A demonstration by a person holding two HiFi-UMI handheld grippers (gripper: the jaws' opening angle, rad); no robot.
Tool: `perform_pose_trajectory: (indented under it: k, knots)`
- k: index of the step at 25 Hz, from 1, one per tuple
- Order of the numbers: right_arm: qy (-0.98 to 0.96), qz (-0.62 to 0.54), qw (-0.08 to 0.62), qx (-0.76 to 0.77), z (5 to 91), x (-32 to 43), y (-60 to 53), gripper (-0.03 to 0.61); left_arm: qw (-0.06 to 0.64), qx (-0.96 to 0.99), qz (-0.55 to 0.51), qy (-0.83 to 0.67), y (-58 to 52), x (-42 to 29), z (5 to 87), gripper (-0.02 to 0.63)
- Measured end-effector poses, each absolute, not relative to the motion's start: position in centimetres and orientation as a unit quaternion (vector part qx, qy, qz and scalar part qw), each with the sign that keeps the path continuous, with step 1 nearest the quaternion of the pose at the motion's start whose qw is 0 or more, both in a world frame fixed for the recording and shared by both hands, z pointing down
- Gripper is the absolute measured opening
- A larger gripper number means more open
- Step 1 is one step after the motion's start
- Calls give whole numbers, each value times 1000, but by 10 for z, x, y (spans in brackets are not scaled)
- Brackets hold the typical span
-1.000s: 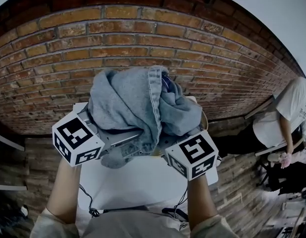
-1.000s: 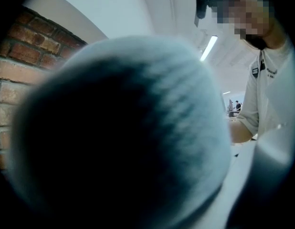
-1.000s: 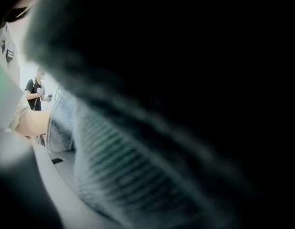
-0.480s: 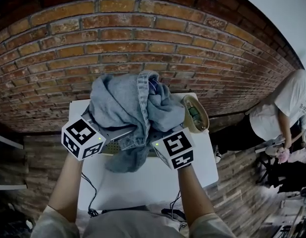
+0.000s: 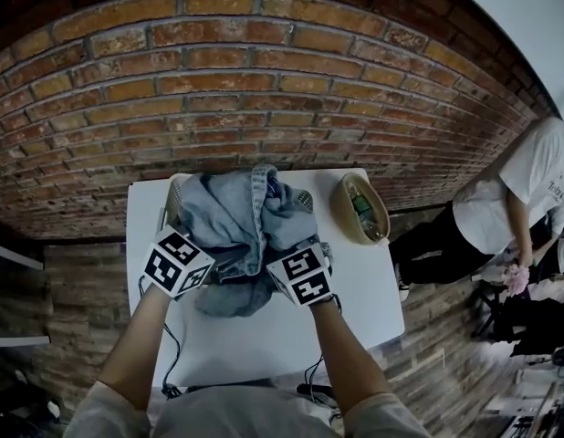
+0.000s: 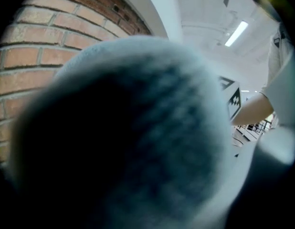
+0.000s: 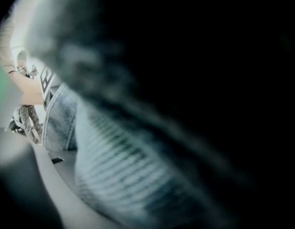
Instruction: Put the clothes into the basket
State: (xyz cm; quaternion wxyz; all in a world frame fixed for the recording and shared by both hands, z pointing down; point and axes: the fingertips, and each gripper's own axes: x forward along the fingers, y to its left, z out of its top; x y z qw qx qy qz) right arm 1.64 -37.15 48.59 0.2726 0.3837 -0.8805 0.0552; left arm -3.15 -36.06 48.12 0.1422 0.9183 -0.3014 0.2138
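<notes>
Head view: the clothes [image 5: 232, 219], a grey-and-denim bundle, sit mid-table w/ the basket [image 5: 174, 195] under them. Its perforated grey rim pokes out on both sides of the pile. Can't tell whether the bundle rests in the basket or hangs just over it. One fold droops past the near side toward you, btwn your two claws.

Your left claw [image 5: 202, 255] is at the bundle's near-left side and your right claw [image 5: 286, 263] at its near-right. Each is clamped on a thick wad of cloth, jaws buried in it. In the left gripper view, fuzzy grey fabric [image 6: 138, 142] fills nearly the whole lens. In the right gripper view, denim and a ribbed hem [image 7: 119, 175] sit right up against it, and the rest is dark.

The table [image 5: 264, 336] is white and stands against a brick wall [image 5: 264, 89]. A tan bowl [image 5: 339, 210] w/ sth green in it stands to the right of the pile, apart from it. A cable [image 5: 165, 363] trails off the table's near edge by your left arm. Farther right, off the table, there's a person [image 5: 528, 185] in a white top.
</notes>
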Motion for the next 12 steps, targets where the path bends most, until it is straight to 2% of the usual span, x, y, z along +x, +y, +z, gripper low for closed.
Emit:
perform_pose_trajectory:
  k: [6,12]
  knots:
    - [-863,92,342,360,525,13,-375,288,235,888,252,-306,-361,-39,521,449]
    - [-839,133,391,354,548,12,-380,288,289,849,309,-315,-363,-45,546,449]
